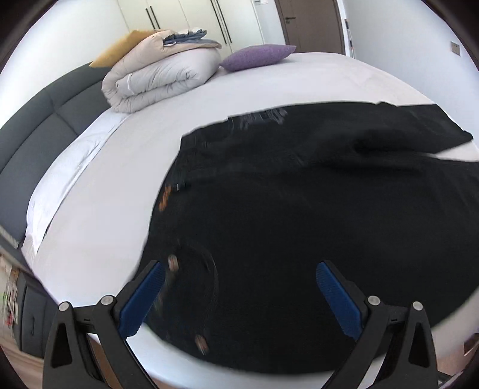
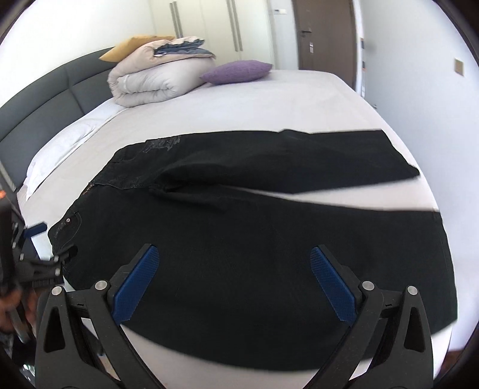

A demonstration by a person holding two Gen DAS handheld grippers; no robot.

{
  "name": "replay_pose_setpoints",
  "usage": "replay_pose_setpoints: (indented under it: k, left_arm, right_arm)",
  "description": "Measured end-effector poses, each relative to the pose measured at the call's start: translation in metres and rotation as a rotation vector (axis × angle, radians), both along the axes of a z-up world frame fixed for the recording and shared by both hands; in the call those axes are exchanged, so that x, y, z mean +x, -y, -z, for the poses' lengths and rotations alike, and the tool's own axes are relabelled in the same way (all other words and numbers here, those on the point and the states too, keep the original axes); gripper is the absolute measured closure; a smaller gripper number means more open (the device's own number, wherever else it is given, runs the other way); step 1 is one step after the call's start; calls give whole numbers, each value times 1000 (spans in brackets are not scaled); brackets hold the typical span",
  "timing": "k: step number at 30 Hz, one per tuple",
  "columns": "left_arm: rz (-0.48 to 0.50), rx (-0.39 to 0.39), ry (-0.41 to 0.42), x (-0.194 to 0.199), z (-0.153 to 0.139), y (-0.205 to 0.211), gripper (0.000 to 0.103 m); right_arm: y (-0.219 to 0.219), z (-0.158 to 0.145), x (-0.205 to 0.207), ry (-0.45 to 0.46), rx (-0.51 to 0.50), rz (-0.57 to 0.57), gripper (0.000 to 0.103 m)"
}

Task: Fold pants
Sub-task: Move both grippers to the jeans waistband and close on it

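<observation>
Counted: one pair of black pants (image 2: 254,239) spread mid-frame on bed (image 2: 269,98), one purple cushion (image 2: 236,71) upper centre, left tongs (image 1: 239,293) and right tongs (image 2: 233,281) both gaping wide, holding nothing.

Both mounted just behind wide-spread tongs, looking forward and slightly down across the bed (image 1: 269,77) from its near edge, toward the wardrobe (image 2: 209,27) and door (image 2: 326,33) on the far wall. Left view close over the waist end of the pants (image 1: 284,224); right view (image 2: 254,239) set further along toward the legs, catching the left tongs (image 2: 57,254) at its left rim. Shared: pants, folded duvet (image 1: 158,77), purple cushion (image 1: 257,57), headboard (image 2: 54,86).
</observation>
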State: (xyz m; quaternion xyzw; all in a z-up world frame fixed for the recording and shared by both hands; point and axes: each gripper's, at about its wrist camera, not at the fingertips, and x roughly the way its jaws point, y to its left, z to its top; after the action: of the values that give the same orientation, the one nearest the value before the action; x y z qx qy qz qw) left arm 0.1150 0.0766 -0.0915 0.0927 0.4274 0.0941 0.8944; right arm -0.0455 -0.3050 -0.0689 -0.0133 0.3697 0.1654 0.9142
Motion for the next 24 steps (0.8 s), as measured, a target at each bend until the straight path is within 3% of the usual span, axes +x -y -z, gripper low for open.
replay_pose_setpoints:
  k: [4,7,9,13,15,19,24]
  left_arm:
    - [135,79,48,74,-16,-18,0]
    - [260,36,46,142,-28,-37,0]
    - [357,31,-18,188,-28,-44,0]
    - [470,149,-156,262,-11,-47,8]
    - [511,115,-213,288,-5,-51,9]
    - [563,66,-303,320,12,-57,14]
    - [569,95,-417,337,45,-60,20]
  right_arm:
    - [3,-3,46,-10,-23,-114,0]
    - [10,-3,71,-16,-8,-175,0]
    - [14,0,87,-23,-5,-207,3]
    - [19,12,112,-69,22,-265,15]
    - [18,17,124,-89,16,-295,20]
    - [17,24,150,-108,15,-360,23]
    - [7,31,156,-103,-12,-429,29]
